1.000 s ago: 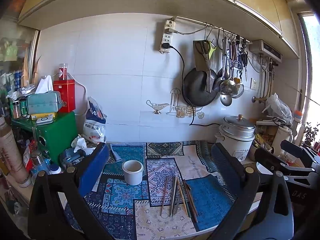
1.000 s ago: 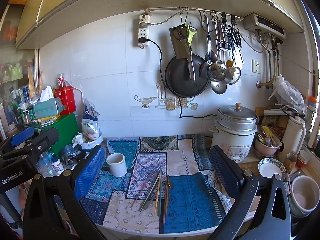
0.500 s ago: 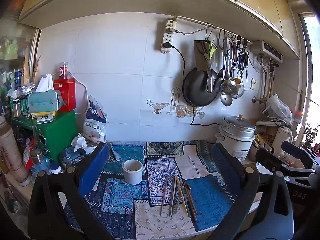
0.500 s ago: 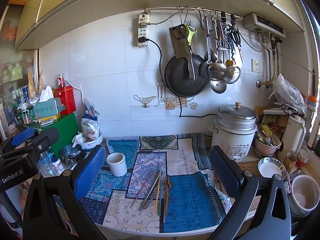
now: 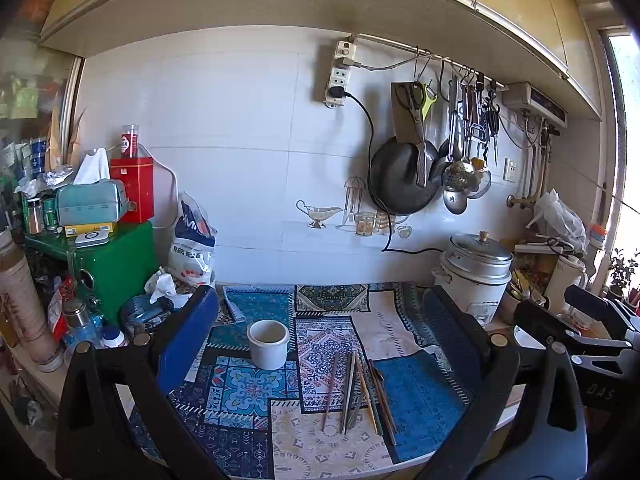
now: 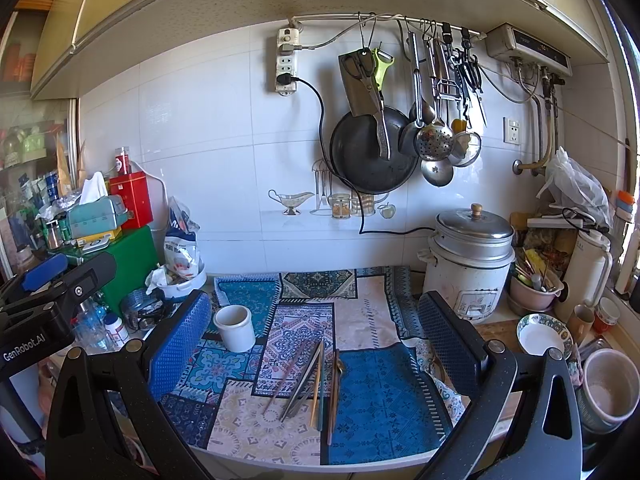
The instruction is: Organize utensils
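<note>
The left gripper (image 5: 320, 344) hangs above the desk with its blue-padded jaws spread wide and nothing between them; the right gripper (image 6: 316, 340) is held the same way, jaws wide and empty. Between the fingers in both views lies a loose bundle of chopsticks and slim metal utensils (image 5: 360, 392) on a patchwork patterned cloth (image 5: 248, 388) covering the desk, roughly parallel, pointing near to far. A white cylindrical ceramic cup (image 5: 268, 344) stands upright on the cloth, left of the bundle and a little farther away, apart from it.

The right wrist view shows the bundle more fanned (image 6: 316, 380), and also takes in things at the far right that the left view misses: a patterned bowl (image 6: 542, 336) and a large beige basin (image 6: 610, 384) beside the white rice cooker with a steel lid (image 6: 468, 268). The left wrist view shows more of the green metal cabinet (image 5: 120, 264) at left, with a red tin (image 5: 134, 188) on top. Each view catches the other gripper at its edge.
</note>
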Demonstrator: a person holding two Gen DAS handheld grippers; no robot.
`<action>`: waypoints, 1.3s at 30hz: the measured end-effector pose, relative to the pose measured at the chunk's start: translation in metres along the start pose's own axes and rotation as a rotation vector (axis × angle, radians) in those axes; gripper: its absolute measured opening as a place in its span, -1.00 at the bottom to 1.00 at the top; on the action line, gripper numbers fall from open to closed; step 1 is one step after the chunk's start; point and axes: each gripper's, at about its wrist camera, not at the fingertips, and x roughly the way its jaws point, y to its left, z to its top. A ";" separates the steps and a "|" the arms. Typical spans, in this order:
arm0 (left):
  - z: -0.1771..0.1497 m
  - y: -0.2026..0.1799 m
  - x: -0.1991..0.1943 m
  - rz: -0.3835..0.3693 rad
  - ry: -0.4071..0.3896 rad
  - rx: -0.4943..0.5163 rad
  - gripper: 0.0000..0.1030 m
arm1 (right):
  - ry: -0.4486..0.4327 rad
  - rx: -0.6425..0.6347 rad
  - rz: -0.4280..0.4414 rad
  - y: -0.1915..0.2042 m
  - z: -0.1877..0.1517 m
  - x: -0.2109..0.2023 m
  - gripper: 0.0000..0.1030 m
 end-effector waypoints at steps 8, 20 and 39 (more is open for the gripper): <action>0.001 0.000 0.000 -0.004 0.005 0.002 0.99 | 0.000 0.001 -0.001 0.000 0.000 0.000 0.99; 0.003 -0.003 0.005 -0.006 0.005 0.010 0.99 | 0.008 0.007 -0.008 -0.004 0.000 0.004 0.99; -0.036 0.006 0.093 0.048 0.207 -0.001 0.99 | 0.226 0.023 -0.059 -0.025 -0.035 0.085 0.99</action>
